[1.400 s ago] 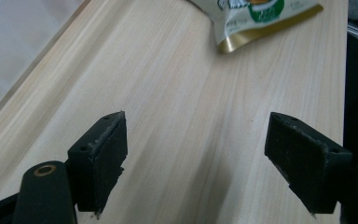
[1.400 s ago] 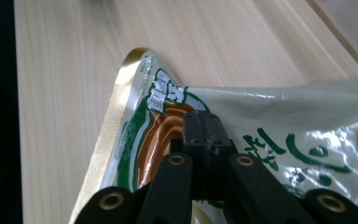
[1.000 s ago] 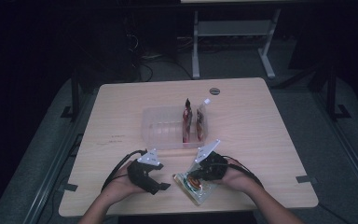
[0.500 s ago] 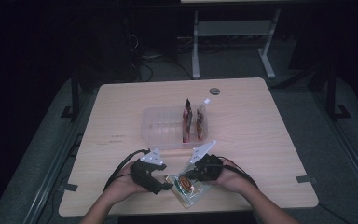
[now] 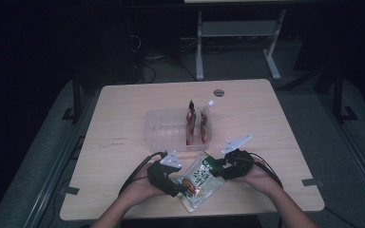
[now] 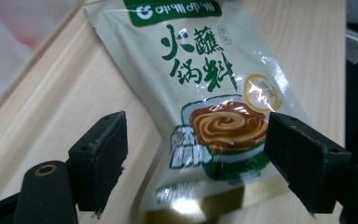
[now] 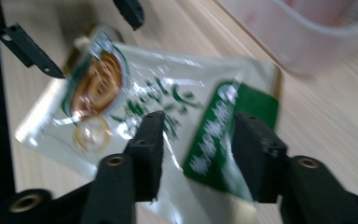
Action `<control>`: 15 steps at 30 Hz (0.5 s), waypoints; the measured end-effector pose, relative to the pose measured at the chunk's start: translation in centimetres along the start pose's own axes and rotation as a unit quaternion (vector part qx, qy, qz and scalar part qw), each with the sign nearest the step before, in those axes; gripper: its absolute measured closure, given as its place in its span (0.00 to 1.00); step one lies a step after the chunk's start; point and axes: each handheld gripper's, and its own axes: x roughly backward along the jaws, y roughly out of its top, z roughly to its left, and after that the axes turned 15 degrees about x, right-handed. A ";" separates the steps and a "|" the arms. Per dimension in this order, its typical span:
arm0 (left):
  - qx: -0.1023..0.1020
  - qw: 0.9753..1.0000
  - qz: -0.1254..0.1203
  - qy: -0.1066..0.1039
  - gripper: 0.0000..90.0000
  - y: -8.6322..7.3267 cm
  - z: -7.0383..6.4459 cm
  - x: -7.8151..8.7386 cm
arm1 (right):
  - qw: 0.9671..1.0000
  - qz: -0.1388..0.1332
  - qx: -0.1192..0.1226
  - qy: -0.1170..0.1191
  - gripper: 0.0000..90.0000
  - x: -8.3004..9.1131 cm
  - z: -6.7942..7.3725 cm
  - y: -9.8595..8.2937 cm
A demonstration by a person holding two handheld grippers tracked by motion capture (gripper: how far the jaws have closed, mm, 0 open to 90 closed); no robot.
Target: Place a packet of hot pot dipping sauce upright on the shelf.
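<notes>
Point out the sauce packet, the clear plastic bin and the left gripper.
sauce packet (image 6: 214, 126), left gripper view, printed front.
clear plastic bin (image 5: 164, 128), high view, left wall.
left gripper (image 6: 196, 158), left gripper view, between its jaws.

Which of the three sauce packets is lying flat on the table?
The green-and-beige packet between the two grippers; the other two packets stand upright in the clear plastic bin.

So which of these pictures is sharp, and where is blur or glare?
High view: dim, dark surroundings, table lit. Left gripper view: packet print sharp, small glare spots, box out of focus. Right gripper view: packet smeared by motion blur, box soft.
</notes>
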 end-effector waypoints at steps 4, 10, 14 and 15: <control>0.008 1.000 0.012 0.002 0.25 0.0 0.0 -0.7 | 1.000 0.003 -0.012 -0.020 0.50 0.9 -0.1 -1.1; 0.023 0.999 0.015 -0.021 0.35 -0.1 0.0 -1.1 | 0.999 -0.005 -0.021 -0.037 0.45 1.4 -0.7 -1.3; 0.014 1.000 0.011 -0.013 0.39 -0.1 -0.1 -1.1 | 0.999 -0.005 -0.027 -0.039 0.43 1.3 -0.8 -1.3; 0.013 1.000 0.012 -0.011 0.44 -0.1 -0.1 -1.1 | 0.999 -0.007 -0.030 -0.041 0.42 1.3 -0.9 -1.3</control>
